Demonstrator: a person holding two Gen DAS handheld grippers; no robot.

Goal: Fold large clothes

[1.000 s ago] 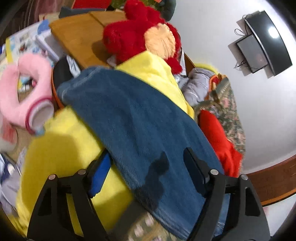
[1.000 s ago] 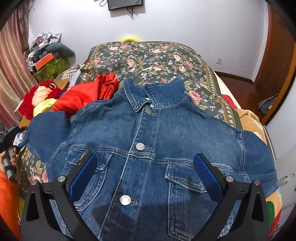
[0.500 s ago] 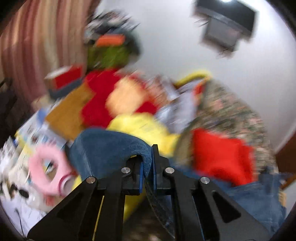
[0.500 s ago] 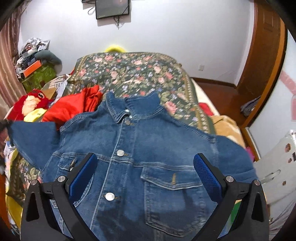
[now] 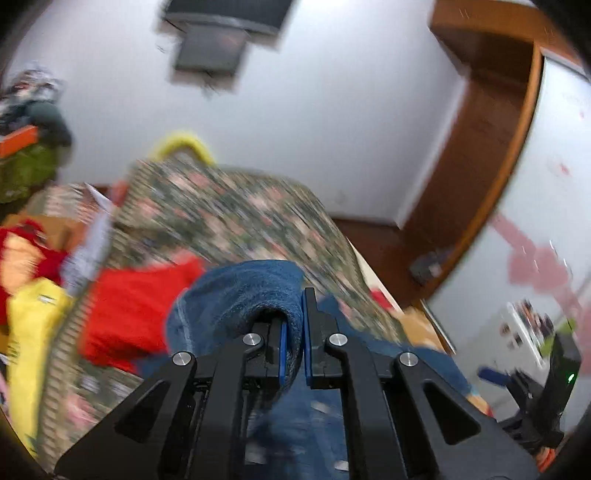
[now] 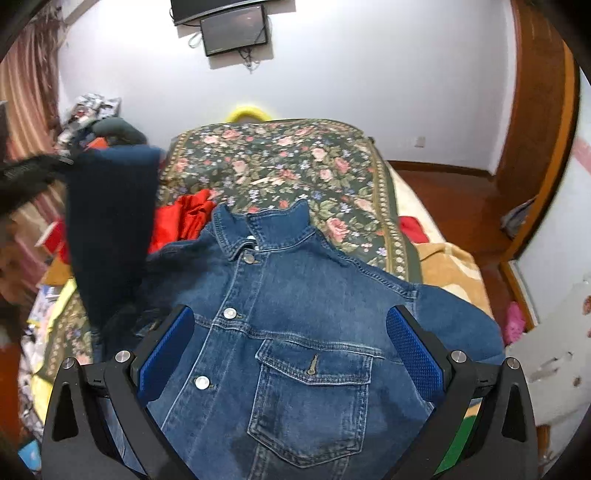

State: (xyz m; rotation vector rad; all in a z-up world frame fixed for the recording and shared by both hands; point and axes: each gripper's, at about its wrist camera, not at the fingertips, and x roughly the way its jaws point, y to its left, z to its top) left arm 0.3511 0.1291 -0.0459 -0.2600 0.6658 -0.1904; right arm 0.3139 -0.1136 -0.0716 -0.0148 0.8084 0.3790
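A blue denim jacket (image 6: 295, 314) lies front up on the floral bedspread (image 6: 280, 162), collar toward the far wall. My left gripper (image 5: 293, 343) is shut on the jacket's left sleeve (image 5: 243, 299). In the right wrist view that sleeve (image 6: 110, 221) hangs lifted above the jacket's left side, with the left gripper at the far left edge. My right gripper (image 6: 290, 350) is open and empty, hovering over the jacket's chest pocket (image 6: 310, 391). The left wrist view is motion-blurred.
A red garment (image 6: 184, 218) lies on the bed left of the collar. A yellow cloth (image 5: 33, 332) and a red plush toy (image 5: 22, 254) sit at the left. A tan blanket (image 6: 447, 269) lies at the bed's right edge. A screen (image 6: 232, 29) hangs on the wall.
My left gripper closed on the sleeve, then lifted it up and swung it rightward toward the jacket body. My right gripper shifted right over the chest pocket and stayed open.
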